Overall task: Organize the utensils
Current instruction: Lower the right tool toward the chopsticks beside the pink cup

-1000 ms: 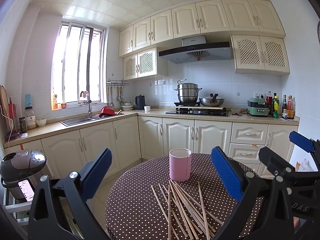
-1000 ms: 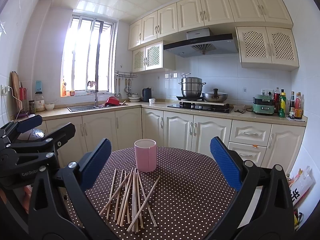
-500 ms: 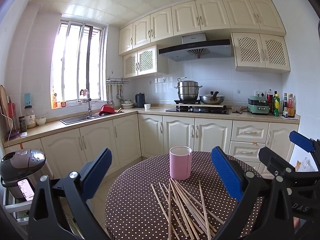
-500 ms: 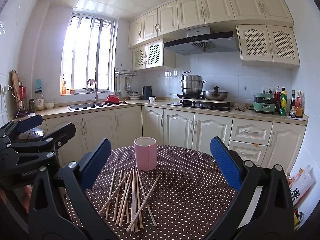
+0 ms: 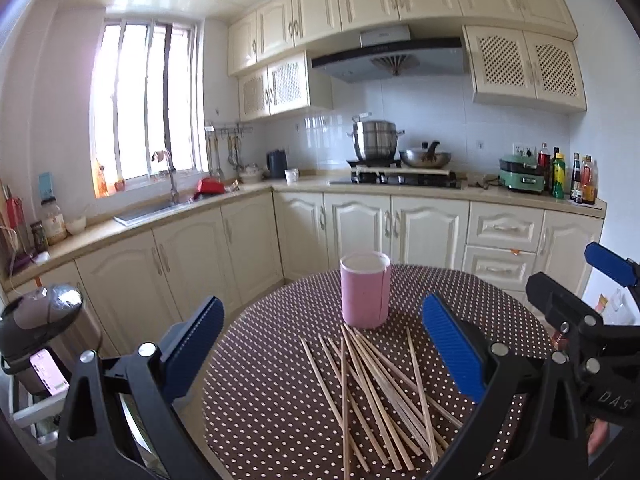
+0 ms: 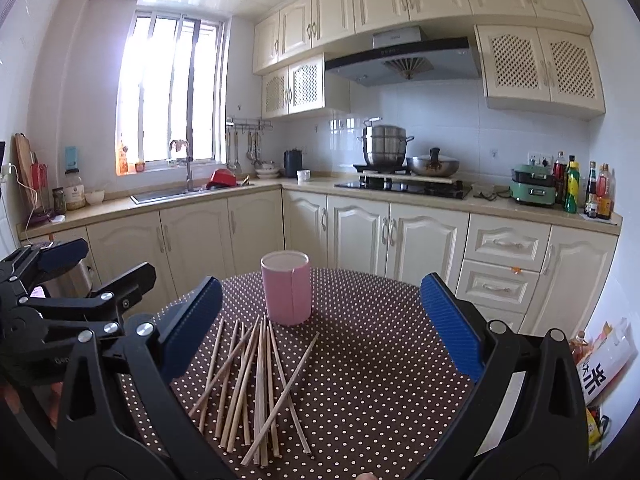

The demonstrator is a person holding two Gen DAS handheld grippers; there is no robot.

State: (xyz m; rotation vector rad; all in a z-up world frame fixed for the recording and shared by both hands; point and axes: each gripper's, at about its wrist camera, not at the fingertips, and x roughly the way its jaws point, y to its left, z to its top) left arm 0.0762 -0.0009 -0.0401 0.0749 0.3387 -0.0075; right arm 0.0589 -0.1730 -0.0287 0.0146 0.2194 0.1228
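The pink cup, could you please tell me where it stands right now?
The pink cup stands upright on the polka-dot table, toward its far side, just beyond the scattered chopsticks; it sits near centre in the left wrist view, left of centre in the right.

Round table, brown polka-dot cloth. Pink cup, upright, at far side. Wooden chopsticks, loose crossed heap just before the cup. Left gripper: blue pads wide apart, holding nothing, above the heap. Right gripper at right edge, jaws spread.
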